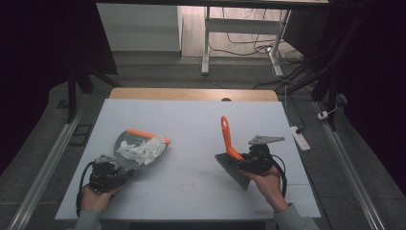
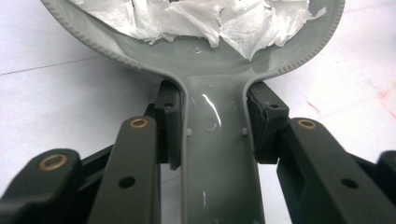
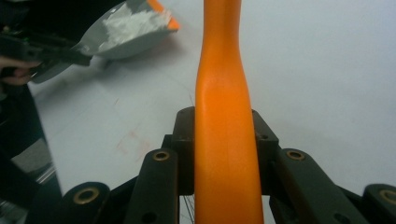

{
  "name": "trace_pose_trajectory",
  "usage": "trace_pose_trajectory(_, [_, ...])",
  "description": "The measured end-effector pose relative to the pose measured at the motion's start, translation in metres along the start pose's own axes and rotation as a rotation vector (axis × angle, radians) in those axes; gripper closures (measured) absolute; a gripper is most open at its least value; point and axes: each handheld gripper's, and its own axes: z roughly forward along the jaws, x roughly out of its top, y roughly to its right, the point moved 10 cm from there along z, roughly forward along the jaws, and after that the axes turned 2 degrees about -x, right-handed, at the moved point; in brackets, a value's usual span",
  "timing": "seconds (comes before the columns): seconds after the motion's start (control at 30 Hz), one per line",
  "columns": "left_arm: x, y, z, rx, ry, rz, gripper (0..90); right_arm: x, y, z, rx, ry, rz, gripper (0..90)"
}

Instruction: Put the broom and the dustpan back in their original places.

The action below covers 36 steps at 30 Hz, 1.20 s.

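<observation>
Gripping grey dustpan (image 2: 219,154) handle, left gripper (image 2: 217,133) clamped; paper scraps (image 2: 205,21) piled just ahead. Right gripper (image 3: 223,149) clamped on orange brush (image 3: 224,116) handle, well apart above counter (image 1: 191,120).

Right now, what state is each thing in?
Dustpan: held by its handle, loaded with torn white paper.
Brush: clamped at its orange handle, clear of the dustpan.
Left gripper: shut on the dustpan.
Right gripper: shut on the brush.

dustpan (image 1: 131,149): grey, orange lip, holds white paper scraps (image 1: 140,150) | brush (image 1: 229,152): orange handle upright
</observation>
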Motion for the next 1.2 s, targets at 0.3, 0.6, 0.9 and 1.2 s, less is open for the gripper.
trace_pose_trajectory(0.3, [0.011,-0.003,0.015,0.077,0.017,-0.063,61.8,-0.018,0.005,0.001,0.066,-0.059,0.071,70.4])
trace_pose_trajectory(0.6, [0.015,-0.01,0.03,0.097,0.015,-0.139,61.7,-0.036,0.031,0.01,0.02,-0.138,0.157,70.3])
trace_pose_trajectory(0.9, [0.017,-0.017,0.036,0.124,0.01,-0.154,61.4,-0.044,0.065,0.02,-0.037,-0.167,0.221,67.4])
trace_pose_trajectory(1.2, [0.018,-0.016,0.036,0.126,0.025,-0.147,50.4,-0.048,0.086,0.02,-0.155,-0.212,0.129,48.6])
